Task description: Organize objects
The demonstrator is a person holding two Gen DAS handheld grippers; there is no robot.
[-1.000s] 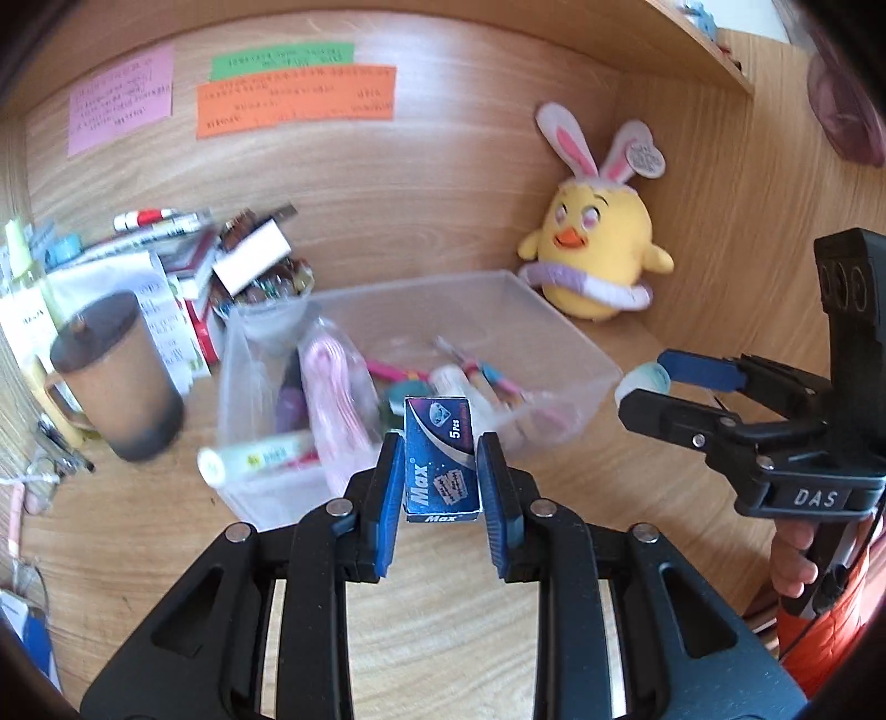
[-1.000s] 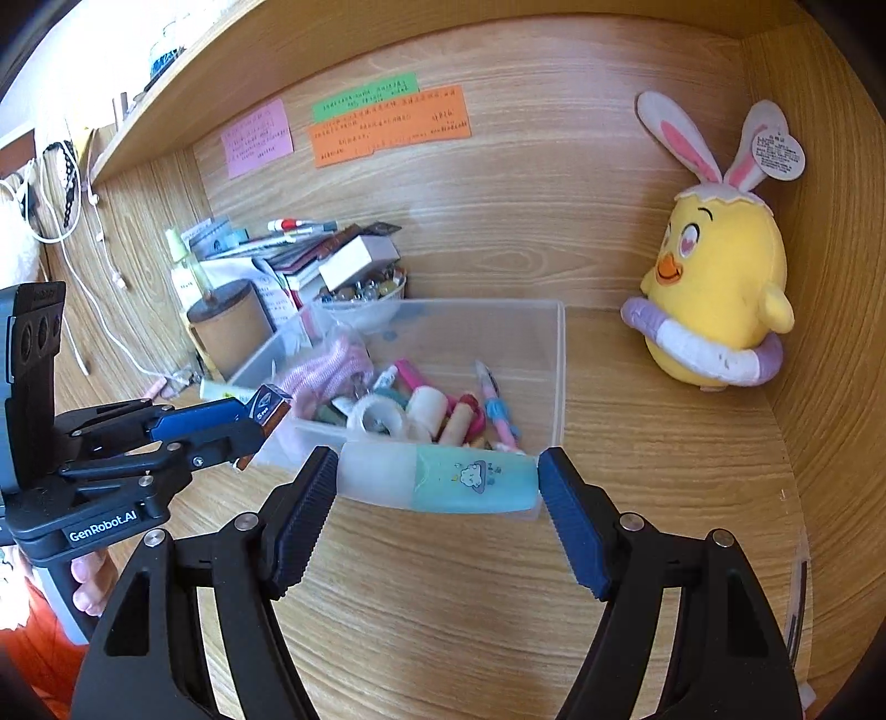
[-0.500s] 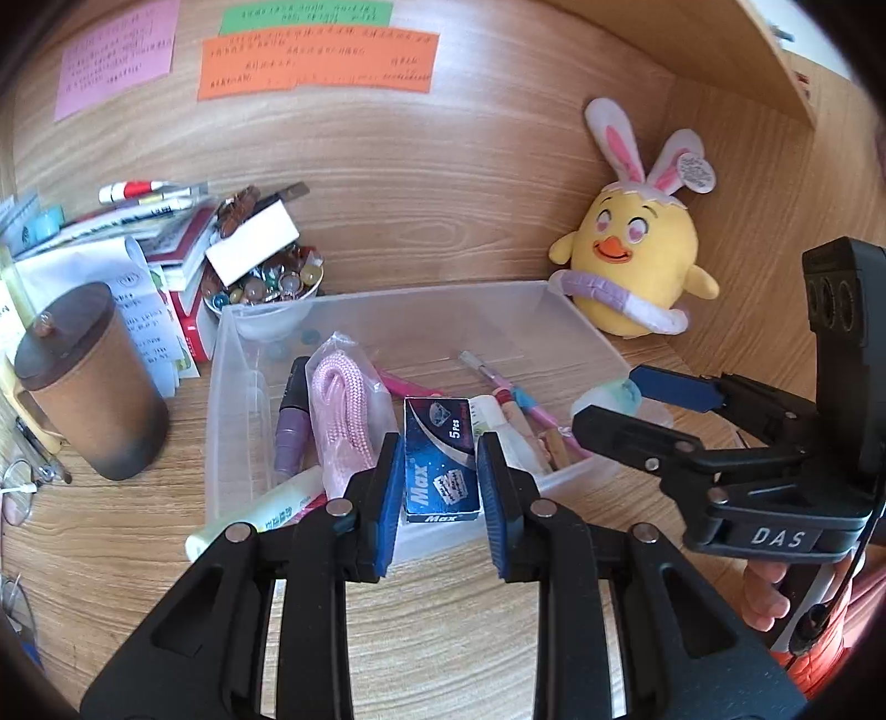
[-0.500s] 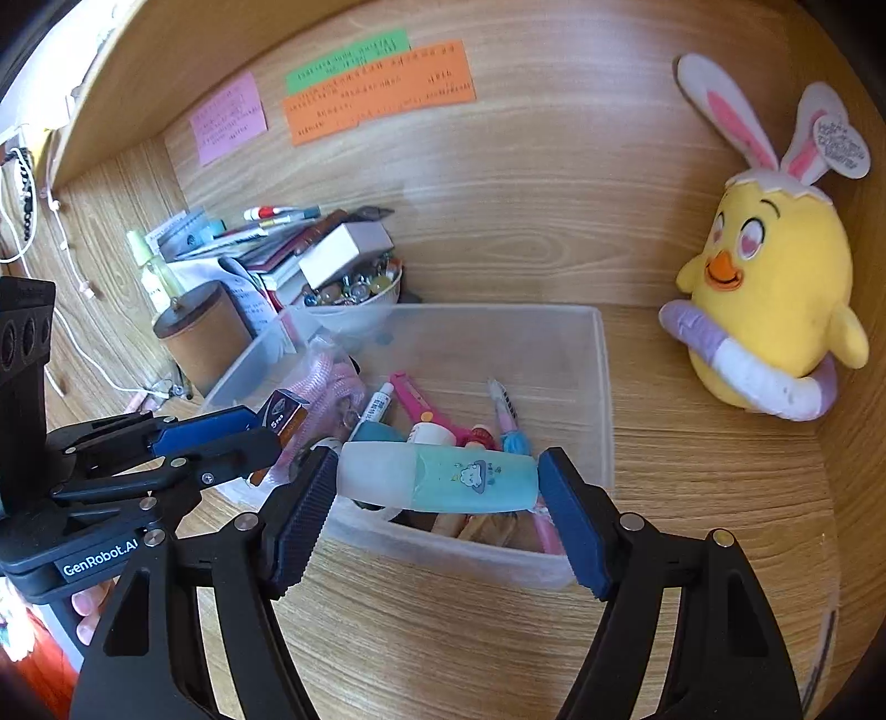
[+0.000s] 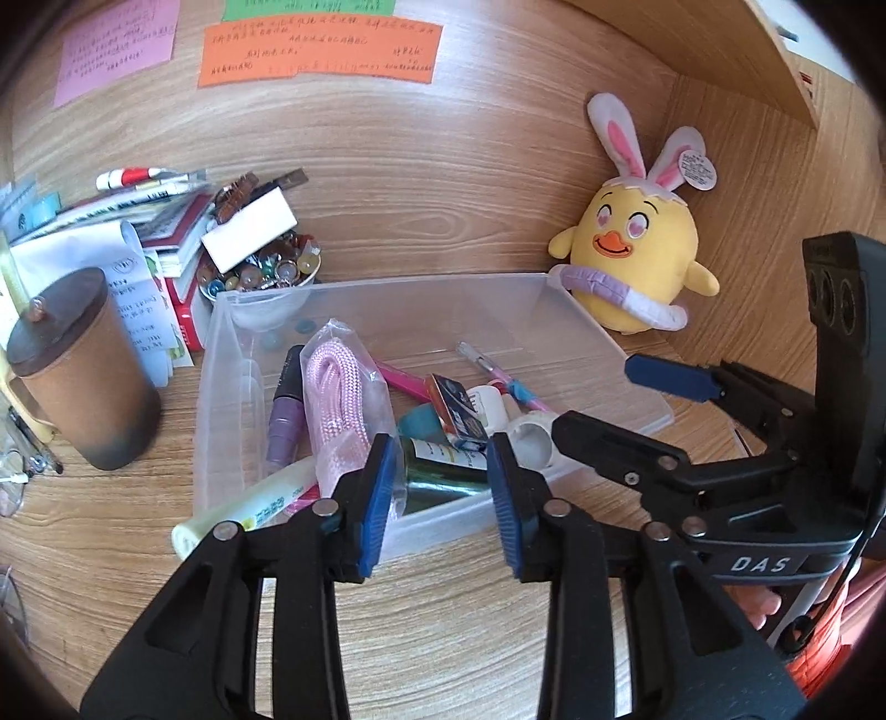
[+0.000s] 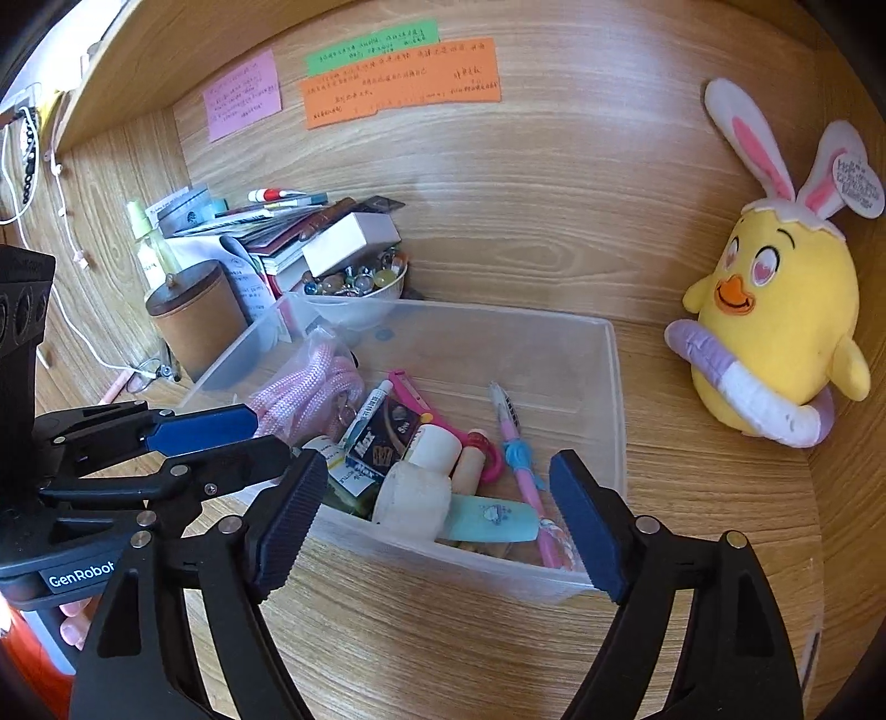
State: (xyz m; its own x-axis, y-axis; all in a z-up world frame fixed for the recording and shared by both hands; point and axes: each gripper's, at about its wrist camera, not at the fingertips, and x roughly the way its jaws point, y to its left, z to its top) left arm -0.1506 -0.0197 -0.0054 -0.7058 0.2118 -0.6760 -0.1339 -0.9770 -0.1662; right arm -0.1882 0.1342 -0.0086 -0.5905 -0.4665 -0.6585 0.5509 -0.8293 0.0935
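A wooden desk set in a wood-panelled alcove, sticky notes on its back wall, holds at far left a lidded brown cup beside stacked books and a bowl of beads. At centre sits a clear plastic bin, its front rim near the desk edge, filled with a pink cord, pens and tubes. The left gripper hangs over the bin's near rim, fingers apart and empty; the blue box lies tilted on the pile inside. The right gripper, also spread, hovers at the front wall, a mint tube lying in the bin just beyond it. Bare desk separates bin from a yellow plush chick in the right corner.
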